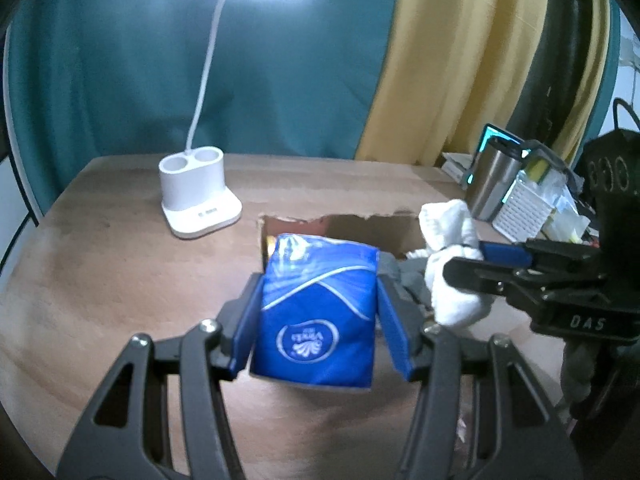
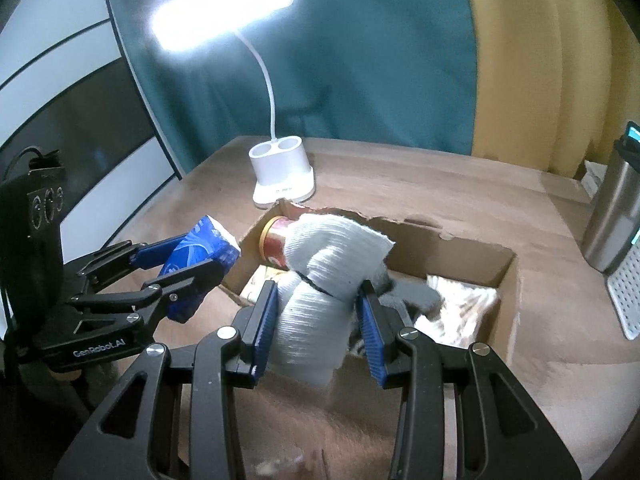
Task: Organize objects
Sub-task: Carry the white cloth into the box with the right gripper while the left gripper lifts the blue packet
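Observation:
My left gripper [image 1: 318, 312] is shut on a blue tissue pack [image 1: 316, 312] and holds it above the table, just before the open cardboard box [image 1: 360, 228]. The pack also shows in the right wrist view [image 2: 200, 256], left of the box [image 2: 472, 264]. My right gripper [image 2: 318, 320] is shut on a rolled white sock [image 2: 320, 292] with a grey toe, held over the box. The sock shows in the left wrist view [image 1: 452, 264] to the right of the pack. Inside the box lie a red can [image 2: 276, 244] and crumpled paper [image 2: 460, 304].
A lit white desk lamp [image 1: 198, 200] with a pen-holder base stands on the brown table [image 1: 100, 280] behind the box. A steel tumbler [image 1: 494, 182], a white perforated basket [image 1: 524, 208] and clutter sit at the right. Teal and yellow curtains hang behind.

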A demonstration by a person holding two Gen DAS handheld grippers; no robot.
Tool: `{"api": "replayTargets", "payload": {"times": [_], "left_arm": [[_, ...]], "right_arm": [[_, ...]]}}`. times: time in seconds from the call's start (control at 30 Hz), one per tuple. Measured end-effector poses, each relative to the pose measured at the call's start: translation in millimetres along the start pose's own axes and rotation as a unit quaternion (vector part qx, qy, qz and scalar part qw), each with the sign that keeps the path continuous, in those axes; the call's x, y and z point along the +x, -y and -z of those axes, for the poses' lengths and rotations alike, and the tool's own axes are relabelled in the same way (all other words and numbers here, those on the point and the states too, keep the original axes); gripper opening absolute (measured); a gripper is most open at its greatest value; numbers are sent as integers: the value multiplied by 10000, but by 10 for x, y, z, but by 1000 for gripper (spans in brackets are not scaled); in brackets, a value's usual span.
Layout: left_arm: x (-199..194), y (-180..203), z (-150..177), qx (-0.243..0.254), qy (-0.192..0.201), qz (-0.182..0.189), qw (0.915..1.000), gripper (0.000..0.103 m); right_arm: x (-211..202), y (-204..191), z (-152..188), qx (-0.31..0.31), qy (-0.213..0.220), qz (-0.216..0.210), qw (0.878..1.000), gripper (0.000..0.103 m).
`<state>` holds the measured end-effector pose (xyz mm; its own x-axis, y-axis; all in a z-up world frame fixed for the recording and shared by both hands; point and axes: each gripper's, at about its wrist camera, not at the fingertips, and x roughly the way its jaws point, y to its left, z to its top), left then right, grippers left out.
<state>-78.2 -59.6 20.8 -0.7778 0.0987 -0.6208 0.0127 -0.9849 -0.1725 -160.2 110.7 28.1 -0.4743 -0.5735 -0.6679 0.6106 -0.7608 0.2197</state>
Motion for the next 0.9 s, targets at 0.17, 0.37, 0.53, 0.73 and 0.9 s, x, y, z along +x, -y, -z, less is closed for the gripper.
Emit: {"api": "replayTargets", "payload": {"times": [0.17,0.37,0.53,0.73,0.9], "left_arm": [[22,-120,-39,-158,86,-149,9997,56],[103,-259,-70,-269,113,-253,9993,56],[195,-334,-86,-331,70,-241,9991,56],[272,-371,-110,-340,33,-189,9992,56],[323,-395,-104,-369,-1,-145,9992,56]], "right_arm": [[170,-24,-81,21,-64,-58,10000,42],[407,0,-141,125,-191,-84,9997,42],[589,7,-192,130,-323,-103,9993,42],[811,-1,-242,107,-520,-21,9986,42],[962,38,-241,138,-668,79,9976,43]]}}
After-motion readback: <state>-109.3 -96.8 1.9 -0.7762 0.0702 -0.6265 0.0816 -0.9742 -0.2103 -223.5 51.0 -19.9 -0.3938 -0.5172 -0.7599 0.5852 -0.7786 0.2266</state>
